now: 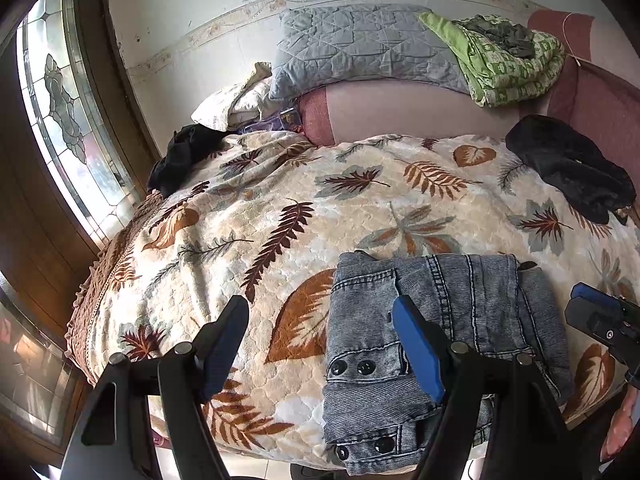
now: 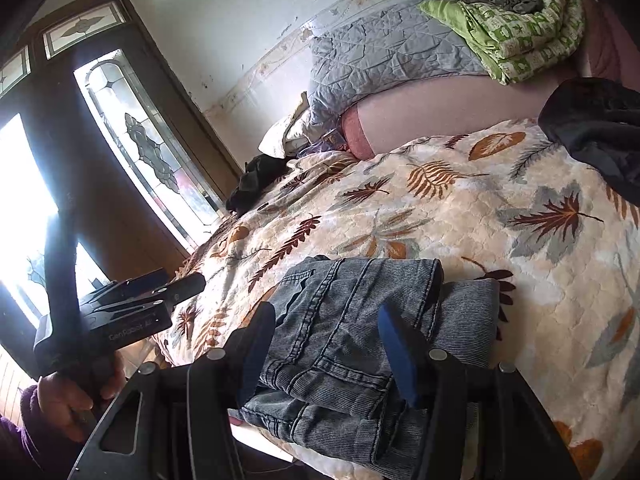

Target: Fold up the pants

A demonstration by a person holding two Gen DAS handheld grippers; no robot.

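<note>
Pants (image 1: 436, 344) – grey-blue washed denim – lie folded into a compact stack at the near edge of the bed, on the leaf-print blanket (image 1: 280, 208); snaps and pocket seams face up, one folded layer sits on top w/ a lower layer sticking out to the right. Left gripper (image 1: 320, 344) hovers over the near edge, jaws spread wide, nothing between them: one finger over bare blanket left of the stack, the blue-padded finger over the denim. Can't tell whether it touches the fabric. Right gripper (image 2: 326, 344) also has jaws wide apart, holding nothing; both fingers sit over the folded pants (image 2: 352, 332), roughly straddling the top layer. In the right wrist view the left gripper (image 2: 188, 282) shows at the left, held by the person's hand (image 2: 76, 404), just off the bed's corner, apart from the pants. In the left wrist view the right gripper (image 1: 600, 312) peeks in at the right edge, beside the stack. Farther back: black garment (image 1: 572, 168) on the blanket's right side, another dark bundle (image 1: 184, 160) at the left, grey quilted pillow (image 1: 360, 48) and green patterned bedding (image 1: 508, 64) against the wall. Door w/ leaded glass panel (image 2: 144, 148) at left.
</note>
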